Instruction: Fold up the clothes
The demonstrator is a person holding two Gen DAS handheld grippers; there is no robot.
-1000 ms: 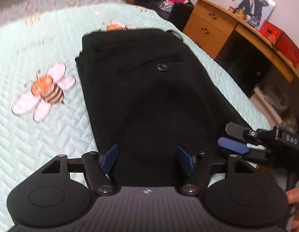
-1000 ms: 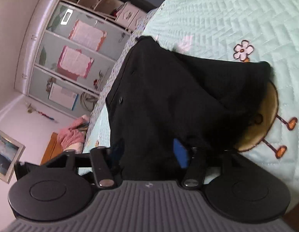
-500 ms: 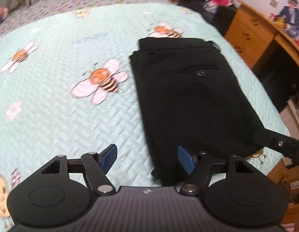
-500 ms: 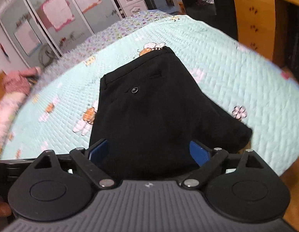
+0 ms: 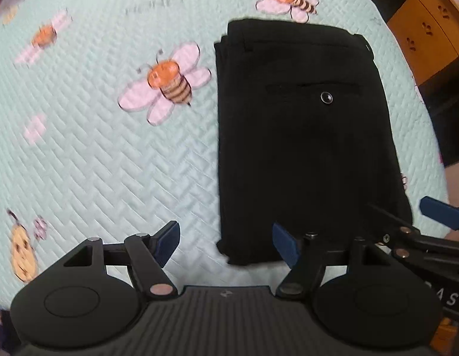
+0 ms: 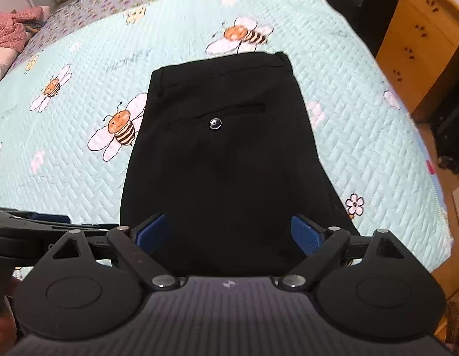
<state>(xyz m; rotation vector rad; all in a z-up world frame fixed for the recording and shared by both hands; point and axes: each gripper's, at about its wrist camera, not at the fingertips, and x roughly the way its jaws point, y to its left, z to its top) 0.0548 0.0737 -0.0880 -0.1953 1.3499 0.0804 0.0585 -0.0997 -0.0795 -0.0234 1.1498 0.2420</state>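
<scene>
Folded black trousers lie flat on the pale green quilted bedspread, waistband at the far end, a small dark round pocket button facing up; just left of the trousers sits a printed orange bee with pink wings; a wooden drawer cabinet stands off the bed, right of the trousers. The left hand-held gripper hangs over the trousers' near left corner, blue pads spread, nothing between them but bedspread and the cloth's edge below. The right hand-held gripper hovers above the trousers' near end; its jaws have just been opening and now stand wide, clear of the cloth, gripping nothing.
</scene>
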